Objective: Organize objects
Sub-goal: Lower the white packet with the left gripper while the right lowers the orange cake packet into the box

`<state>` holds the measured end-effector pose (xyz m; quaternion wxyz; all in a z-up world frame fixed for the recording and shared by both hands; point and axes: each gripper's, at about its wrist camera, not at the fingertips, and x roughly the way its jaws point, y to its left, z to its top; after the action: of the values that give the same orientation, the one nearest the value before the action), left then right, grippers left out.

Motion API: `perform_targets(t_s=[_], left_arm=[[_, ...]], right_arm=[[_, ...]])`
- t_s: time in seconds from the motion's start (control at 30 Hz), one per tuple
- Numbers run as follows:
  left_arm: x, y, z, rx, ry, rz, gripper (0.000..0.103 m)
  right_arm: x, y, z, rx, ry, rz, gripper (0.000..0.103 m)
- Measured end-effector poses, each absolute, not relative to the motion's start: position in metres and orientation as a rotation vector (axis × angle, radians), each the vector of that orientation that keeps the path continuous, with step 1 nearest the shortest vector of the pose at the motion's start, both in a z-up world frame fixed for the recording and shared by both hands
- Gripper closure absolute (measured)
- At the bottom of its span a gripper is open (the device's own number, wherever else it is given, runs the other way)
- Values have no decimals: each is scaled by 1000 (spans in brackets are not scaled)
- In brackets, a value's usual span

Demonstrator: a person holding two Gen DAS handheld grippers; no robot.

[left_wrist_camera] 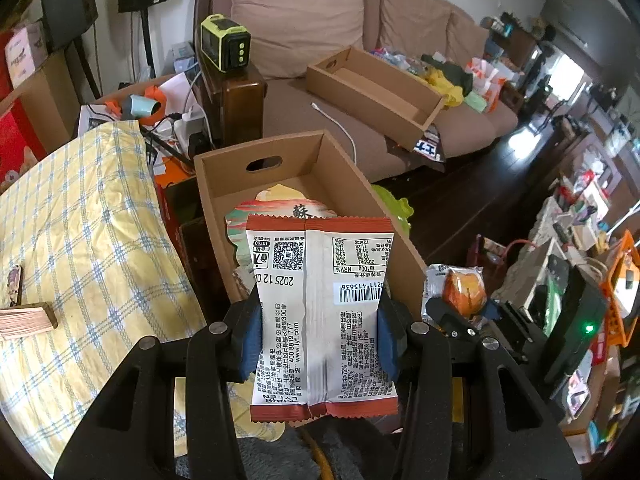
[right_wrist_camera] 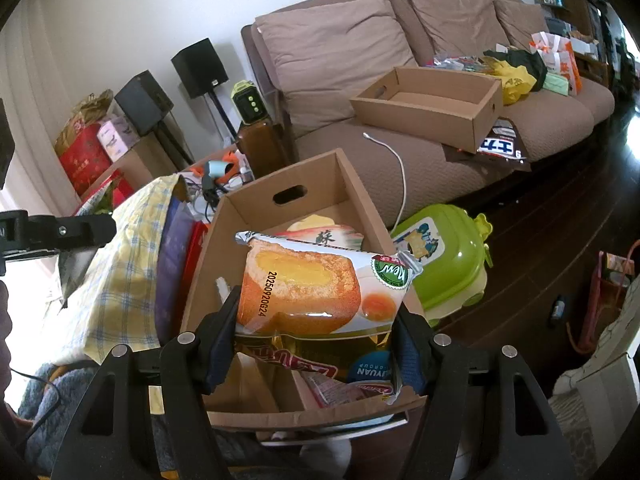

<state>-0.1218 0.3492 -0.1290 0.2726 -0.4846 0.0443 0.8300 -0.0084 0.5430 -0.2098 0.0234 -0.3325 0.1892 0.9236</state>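
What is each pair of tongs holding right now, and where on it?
Left tongs: a red-and-white snack packet, pinched across its side edges. Right tongs: a cake packet, gripped by its two ends.

brown sofa (right_wrist_camera: pixel 400 152), black speakers (right_wrist_camera: pixel 199 67), green stool (right_wrist_camera: pixel 448 256)

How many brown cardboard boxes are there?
2. One open cardboard box sits right in front of the claws with snacks inside. The other cardboard box lies on the sofa behind it. More may be hidden in the clutter.
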Motion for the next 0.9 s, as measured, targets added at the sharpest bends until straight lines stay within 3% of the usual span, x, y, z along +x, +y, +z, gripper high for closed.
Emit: perform_targets(t_s=[0.9], left_arm=[[-125, 352, -130, -1323, 104, 2220, 59]], right_arm=[[-8, 542, -211, -1036, 587, 2858, 35]])
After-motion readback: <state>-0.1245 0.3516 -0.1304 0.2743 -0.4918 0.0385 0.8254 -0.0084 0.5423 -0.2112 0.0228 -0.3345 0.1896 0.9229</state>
